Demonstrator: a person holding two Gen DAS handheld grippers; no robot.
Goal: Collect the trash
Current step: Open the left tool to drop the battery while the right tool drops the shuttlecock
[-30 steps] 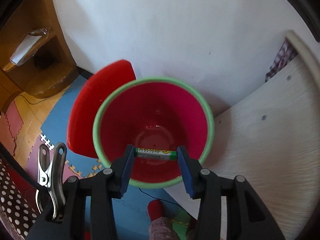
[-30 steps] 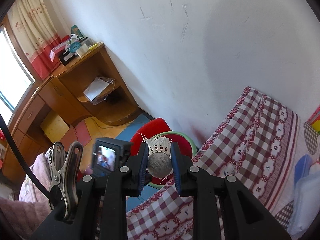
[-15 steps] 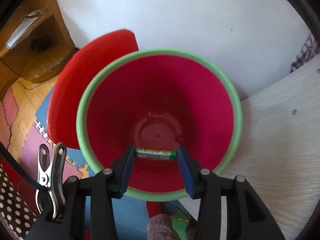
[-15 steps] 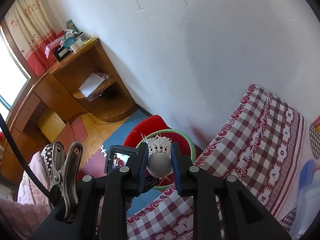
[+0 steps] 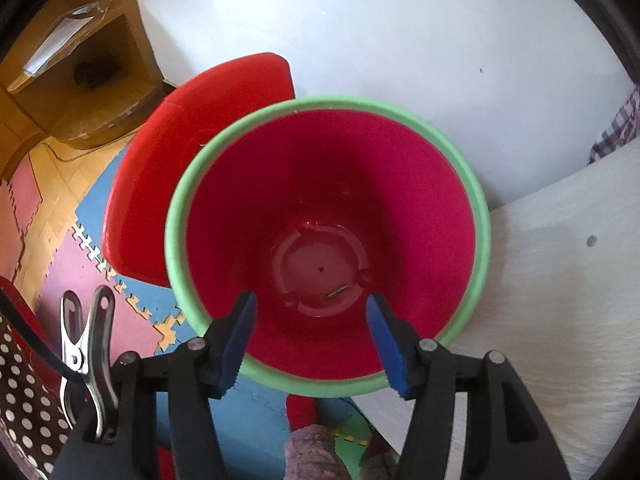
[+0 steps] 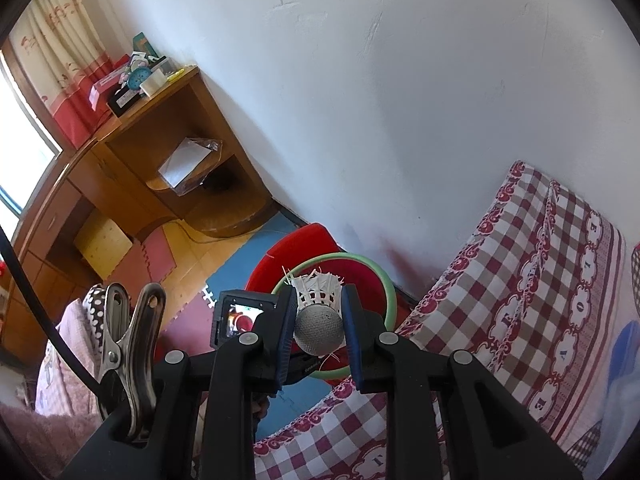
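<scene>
Left wrist view: my left tongs [image 5: 310, 330] gape wide and empty over the bin [image 5: 478, 216]; the battery [image 5: 337, 292] lies on its bottom. My right tongs [image 6: 319, 330] clamp the shuttlecock [image 6: 318, 318] above the bed's [image 6: 520, 312] edge.

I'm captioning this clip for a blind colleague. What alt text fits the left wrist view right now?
The open left gripper hangs over a red bin with a green rim, and a small battery lies on the bin's bottom. Behind the bin stands a red lid; colourful foam floor mats lie to the left and a pale wooden board to the right.
</scene>
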